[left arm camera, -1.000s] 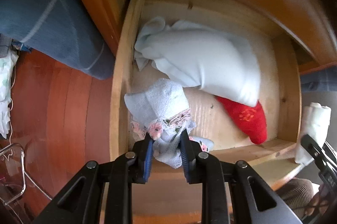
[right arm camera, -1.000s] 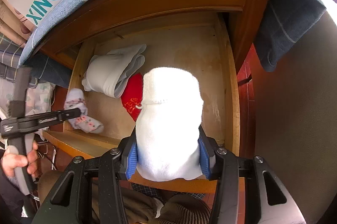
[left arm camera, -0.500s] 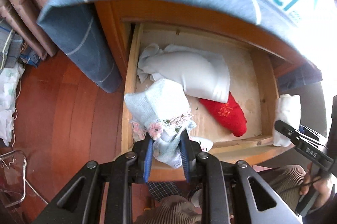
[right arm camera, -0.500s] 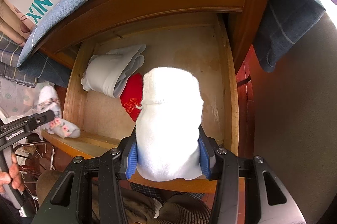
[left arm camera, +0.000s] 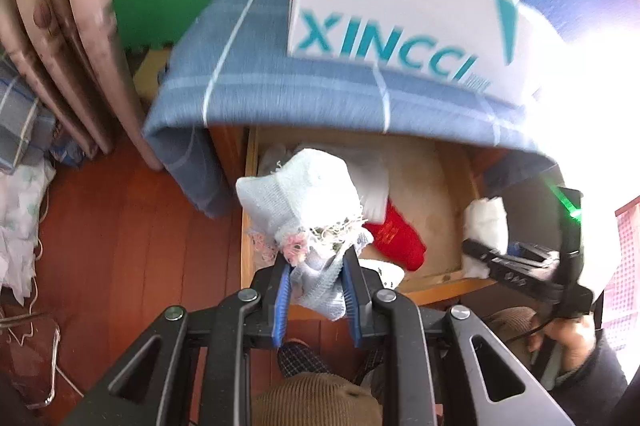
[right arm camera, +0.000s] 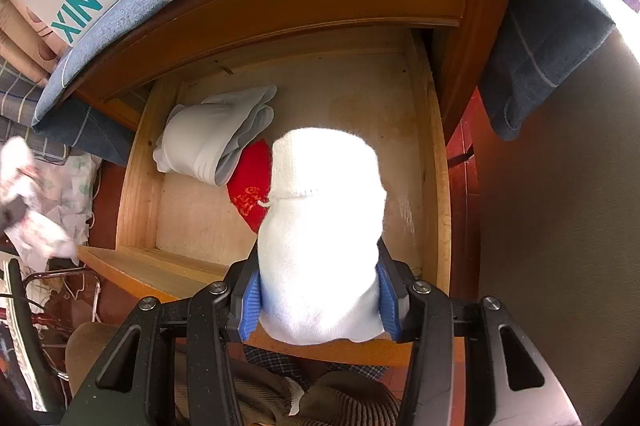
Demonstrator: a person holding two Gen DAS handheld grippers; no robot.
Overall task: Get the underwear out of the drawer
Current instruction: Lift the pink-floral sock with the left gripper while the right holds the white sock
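My left gripper (left arm camera: 316,290) is shut on pale blue floral underwear (left arm camera: 304,201), held up above the front left corner of the open wooden drawer (left arm camera: 248,226). My right gripper (right arm camera: 318,298) is shut on a rolled white garment (right arm camera: 320,226), held over the drawer's front edge (right arm camera: 160,270). In the drawer lie a folded white garment (right arm camera: 208,141) at the left and a red garment (right arm camera: 248,193) beside it. In the left wrist view the red one (left arm camera: 396,238) lies behind the held bundle, and the right gripper with its white roll (left arm camera: 486,222) shows at the right.
A blue checked cloth (left arm camera: 280,85) drapes over the cabinet top with a white XINCCI shoe box (left arm camera: 400,25) on it. Red wooden floor (left arm camera: 112,246) lies to the left with wire hangers (left arm camera: 32,346) and bedding. My knees sit below the drawer front.
My left gripper has risen and pulled back with the floral underwear, away from the drawer. The right gripper has held still with the white roll.
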